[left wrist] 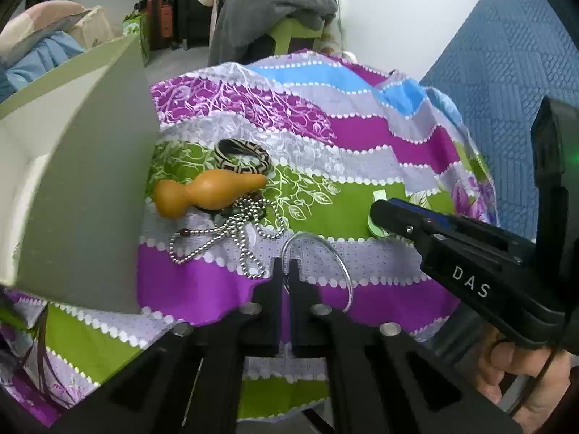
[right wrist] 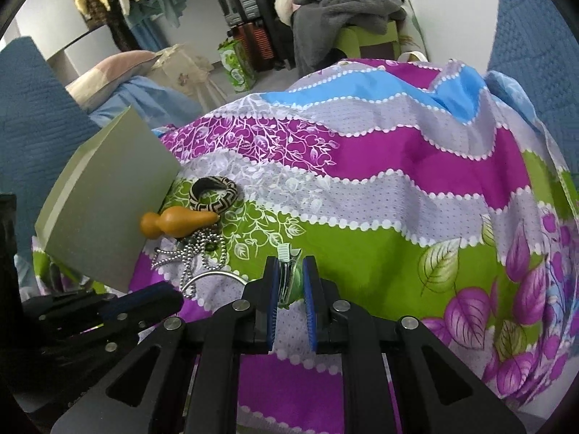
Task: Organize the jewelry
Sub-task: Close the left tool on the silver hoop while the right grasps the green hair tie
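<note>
In the left wrist view my left gripper [left wrist: 286,266] is shut on the near rim of a thin silver bangle [left wrist: 342,264] lying on the striped cloth. Beside it lie a ball-chain necklace [left wrist: 224,237], an orange gourd pendant [left wrist: 206,193] and a black-and-cream patterned bangle [left wrist: 242,157]. A grey-green box [left wrist: 90,166] stands open at the left. In the right wrist view my right gripper [right wrist: 291,271] is closed around a green ribbon hair clip [right wrist: 289,276] on the cloth. The gourd [right wrist: 177,222], the patterned bangle [right wrist: 213,195], the chain [right wrist: 191,253] and the box [right wrist: 108,209] lie to its left.
The colourful striped cloth [right wrist: 398,188] covers a rounded surface that falls away at the far and right edges. A blue quilted panel [left wrist: 506,72] stands at the right. A chair with grey clothes [right wrist: 343,7], bags and pillows stand behind.
</note>
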